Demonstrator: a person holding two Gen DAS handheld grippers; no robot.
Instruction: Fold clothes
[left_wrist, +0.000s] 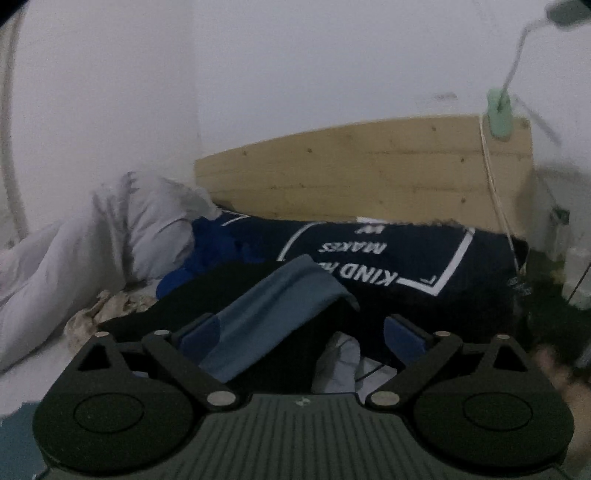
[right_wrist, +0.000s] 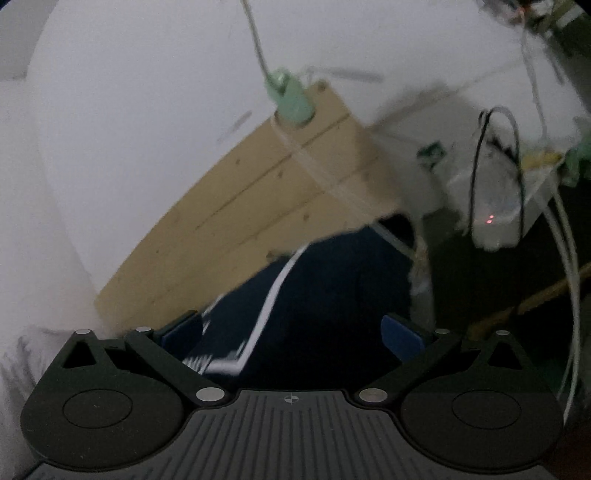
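Note:
A slate-blue garment (left_wrist: 280, 306) lies slanted over a black garment (left_wrist: 199, 299) on the bed. It runs between the fingers of my left gripper (left_wrist: 301, 332) and lies against the left pad (left_wrist: 201, 332). The right pad (left_wrist: 402, 336) stands well apart from it, so the jaws are open. A bright blue garment (left_wrist: 218, 247) and a white cloth (left_wrist: 343, 365) belong to the same heap. My right gripper (right_wrist: 291, 336) is open and holds nothing. Its view is tilted, with a navy pillow (right_wrist: 332, 295) past its fingers.
The navy pillow (left_wrist: 406, 258) with white lettering leans on a wooden headboard (left_wrist: 369, 173). A pale duvet (left_wrist: 92, 251) is bunched at the left. A green clamp lamp (left_wrist: 499, 114) grips the headboard's right end. A white device (right_wrist: 495, 218) and cables (right_wrist: 569, 277) sit beside the bed.

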